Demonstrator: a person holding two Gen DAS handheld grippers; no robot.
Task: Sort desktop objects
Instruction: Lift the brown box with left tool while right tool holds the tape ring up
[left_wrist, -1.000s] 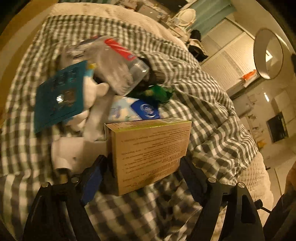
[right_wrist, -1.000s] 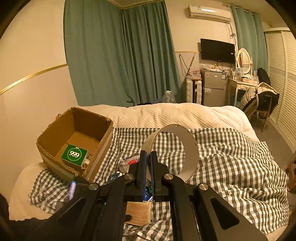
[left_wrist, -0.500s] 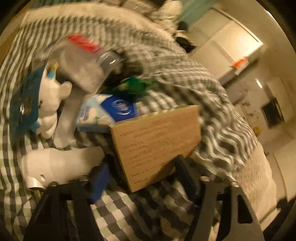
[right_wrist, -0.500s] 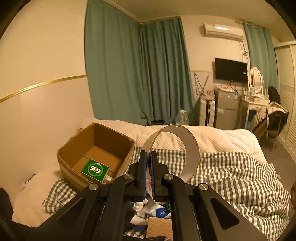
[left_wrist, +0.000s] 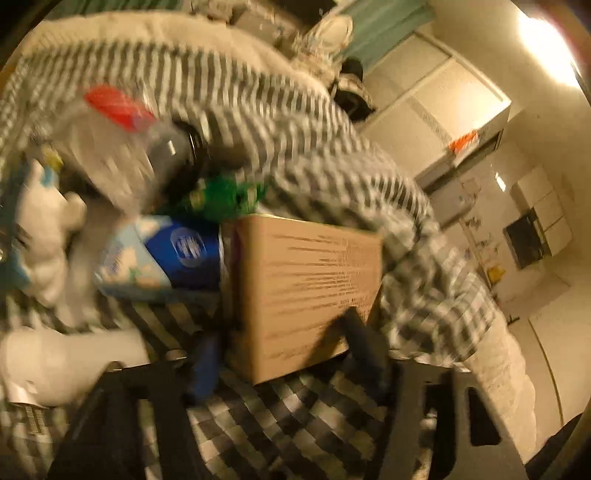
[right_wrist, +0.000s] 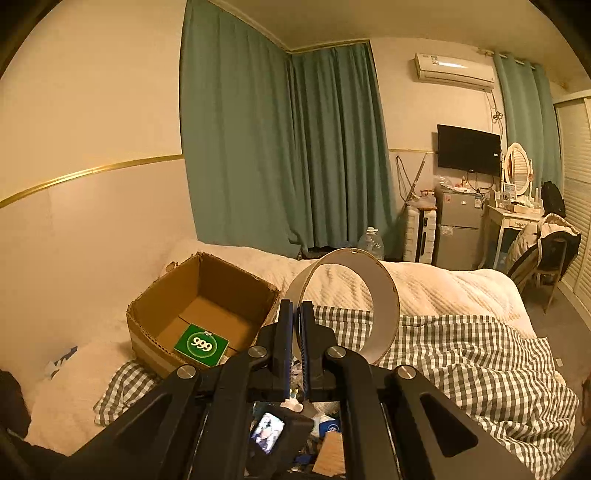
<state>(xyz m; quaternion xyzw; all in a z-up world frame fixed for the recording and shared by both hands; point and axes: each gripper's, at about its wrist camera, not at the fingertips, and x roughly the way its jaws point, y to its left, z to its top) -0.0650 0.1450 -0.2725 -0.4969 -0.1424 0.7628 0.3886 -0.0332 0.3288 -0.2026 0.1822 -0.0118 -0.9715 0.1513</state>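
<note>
In the left wrist view my left gripper (left_wrist: 280, 354) is shut on a tan cardboard carton (left_wrist: 306, 288) and holds it over the checked cloth (left_wrist: 424, 229). Behind it lie a blue tissue pack (left_wrist: 173, 254), a clear bottle with a red label (left_wrist: 122, 147), a green wrapper (left_wrist: 221, 195) and a white plush toy (left_wrist: 40, 229). In the right wrist view my right gripper (right_wrist: 294, 325) is shut on the rim of a wide white ring (right_wrist: 354, 302), raised above the bed. An open cardboard box (right_wrist: 199, 306) holding a green "999" pack (right_wrist: 201, 345) sits at the left.
A white bottle-like object (left_wrist: 62, 365) lies at the lower left in the left wrist view. In the right wrist view, teal curtains (right_wrist: 277, 147), a small fridge (right_wrist: 458, 229) and a dressing table (right_wrist: 513, 218) stand beyond the bed. A chair with clothes (right_wrist: 546, 247) is at the right.
My right gripper has risen with the ring, so the cardboard box now sits lower and nearer the middle. The left view has shifted and blurred, with the carton turned in the grip.
</note>
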